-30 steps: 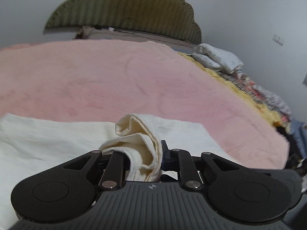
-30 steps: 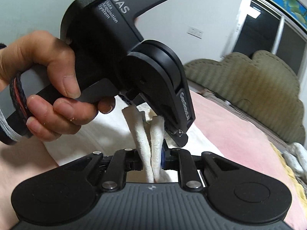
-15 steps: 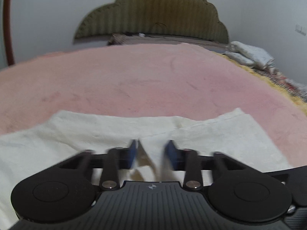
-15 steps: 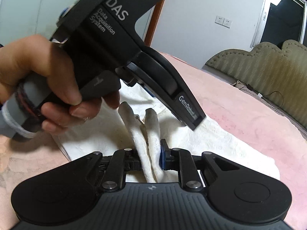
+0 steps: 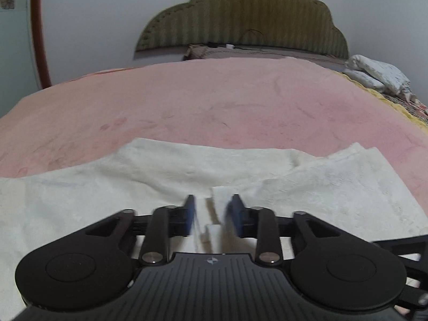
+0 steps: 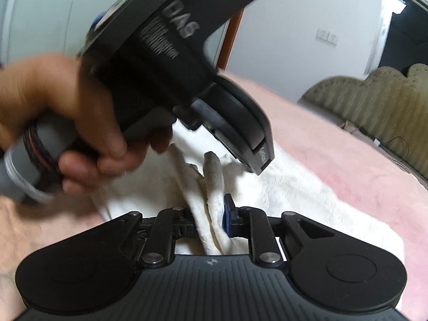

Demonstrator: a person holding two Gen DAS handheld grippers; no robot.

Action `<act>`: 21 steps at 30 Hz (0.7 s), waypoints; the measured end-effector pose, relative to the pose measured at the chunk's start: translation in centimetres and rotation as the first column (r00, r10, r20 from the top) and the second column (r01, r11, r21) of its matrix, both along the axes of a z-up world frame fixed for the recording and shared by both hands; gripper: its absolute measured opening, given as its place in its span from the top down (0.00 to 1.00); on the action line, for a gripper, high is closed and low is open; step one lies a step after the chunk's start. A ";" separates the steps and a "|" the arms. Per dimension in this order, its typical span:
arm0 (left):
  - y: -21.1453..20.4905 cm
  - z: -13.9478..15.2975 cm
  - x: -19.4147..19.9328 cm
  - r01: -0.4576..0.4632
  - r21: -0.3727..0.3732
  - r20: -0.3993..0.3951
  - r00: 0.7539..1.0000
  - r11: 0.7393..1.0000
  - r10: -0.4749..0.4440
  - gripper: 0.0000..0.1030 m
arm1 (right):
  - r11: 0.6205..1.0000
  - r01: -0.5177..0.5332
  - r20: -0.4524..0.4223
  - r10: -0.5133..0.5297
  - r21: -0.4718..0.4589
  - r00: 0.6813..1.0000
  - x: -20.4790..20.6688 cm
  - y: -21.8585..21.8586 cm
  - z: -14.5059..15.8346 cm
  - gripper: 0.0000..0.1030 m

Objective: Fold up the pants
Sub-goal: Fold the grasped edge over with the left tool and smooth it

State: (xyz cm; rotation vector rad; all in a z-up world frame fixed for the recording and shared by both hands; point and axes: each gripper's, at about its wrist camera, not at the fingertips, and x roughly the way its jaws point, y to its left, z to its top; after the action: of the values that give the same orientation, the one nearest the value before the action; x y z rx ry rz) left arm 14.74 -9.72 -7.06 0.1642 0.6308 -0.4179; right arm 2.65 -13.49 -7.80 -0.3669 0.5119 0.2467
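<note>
Pink blanket covers the bed, and on it, spread just ahead of both grippers, lie the cream pants. Our right gripper is clamped on a bunched fold of them; our left gripper stands parted with nothing between its pads, cloth lying flat below. We judge the fold is being laid: we should lower the right gripper's bunch flat, line up its edges, then let go gently without dragging.

Spread on the blanket: pants, well before the headboard. Right of the headboard, bundled bedding. Over the pants, left gripper; beside it, right gripper.
</note>
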 end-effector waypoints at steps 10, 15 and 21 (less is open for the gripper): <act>5.5 0.3 0.9 -0.211 -0.077 -0.088 0.975 0.975 0.204 0.53 | 0.940 0.090 -0.013 -0.091 0.330 0.996 -4.2 -7.7 4.5 0.69; 7.9 1.2 -1.4 -0.228 -0.116 -0.114 0.970 0.967 0.215 0.52 | 0.950 0.066 -0.008 -0.066 0.305 0.998 -4.7 -6.0 3.3 0.69; 8.9 2.6 -3.8 -0.225 -0.160 -0.125 0.970 0.961 0.207 0.46 | 0.999 -0.006 0.012 0.006 0.050 1.000 -4.2 -1.1 2.0 0.69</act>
State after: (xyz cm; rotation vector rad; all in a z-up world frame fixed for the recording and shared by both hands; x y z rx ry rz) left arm 10.95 -0.81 -4.42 -0.0935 0.7068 -0.2690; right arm -1.54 -14.61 -5.83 -0.3209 0.4924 0.2627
